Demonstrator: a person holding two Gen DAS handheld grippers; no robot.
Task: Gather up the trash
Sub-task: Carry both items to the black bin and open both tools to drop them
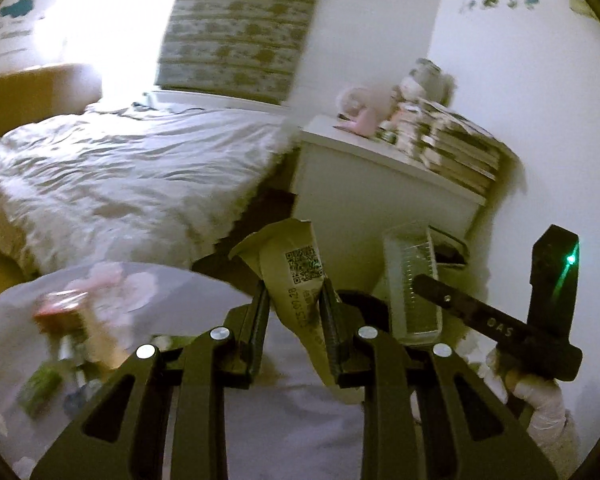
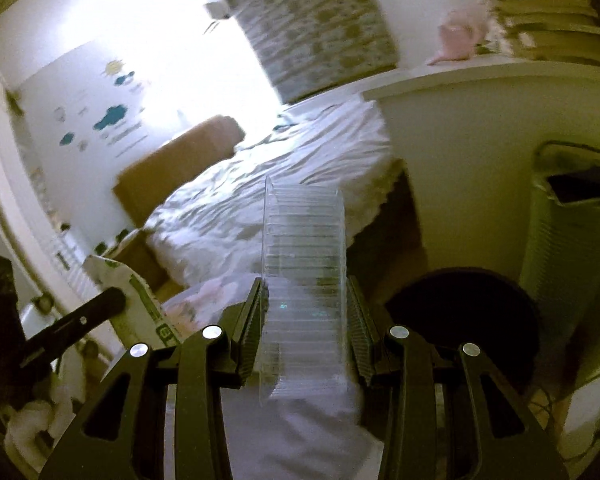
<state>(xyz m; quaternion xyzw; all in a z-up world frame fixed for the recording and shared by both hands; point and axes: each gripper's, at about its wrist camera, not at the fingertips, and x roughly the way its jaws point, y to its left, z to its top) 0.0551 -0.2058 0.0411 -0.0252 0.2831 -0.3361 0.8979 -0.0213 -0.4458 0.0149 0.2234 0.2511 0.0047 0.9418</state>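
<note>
A rumpled white bed fills the far left, with a white nightstand to its right carrying a blurred stack of books and pink soft toys. Near the cameras lies a round pale surface with smeared, unreadable litter at its left edge. The left gripper has its jaws clamped on a torn, creased paper wrapper printed with a QR code, held up above the surface, and the right gripper has its jaws clamped on a ribbed clear plastic tray standing on edge, its lower end cut off between the fingers.
</note>
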